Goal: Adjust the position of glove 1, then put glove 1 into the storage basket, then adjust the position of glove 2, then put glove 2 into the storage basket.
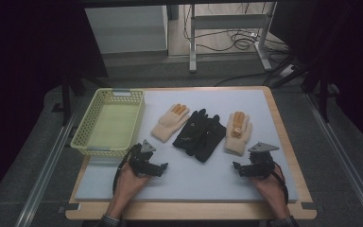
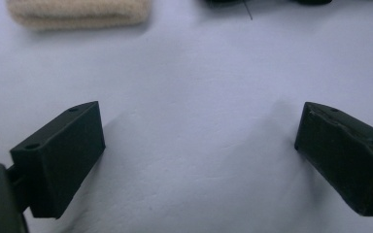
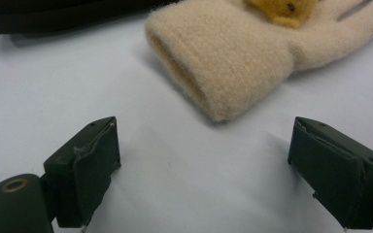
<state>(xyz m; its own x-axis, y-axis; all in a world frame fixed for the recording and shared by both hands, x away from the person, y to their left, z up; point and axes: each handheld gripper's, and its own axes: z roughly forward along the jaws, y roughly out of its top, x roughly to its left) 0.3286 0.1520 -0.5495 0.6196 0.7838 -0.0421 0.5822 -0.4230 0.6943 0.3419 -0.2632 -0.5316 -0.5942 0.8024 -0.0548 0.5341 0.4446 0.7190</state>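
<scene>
Two cream knitted gloves with orange fingertips lie on the pale mat, the left one (image 1: 169, 121) and the right one (image 1: 238, 133), with a pair of black gloves (image 1: 201, 135) between them. My left gripper (image 1: 163, 168) rests low on the mat in front of the left cream glove's cuff (image 2: 77, 12), its jaws wide apart with bare mat between them. On the other side my right gripper (image 1: 236, 168) stands open just short of the right cream glove's cuff (image 3: 223, 63), which bears an orange patch (image 3: 279, 9).
A yellow-green plastic basket (image 1: 90, 124) stands at the left of the mat (image 1: 189, 182), nothing inside it. The wooden table edge (image 1: 189, 211) runs along the front. Table legs and cables lie on the floor beyond.
</scene>
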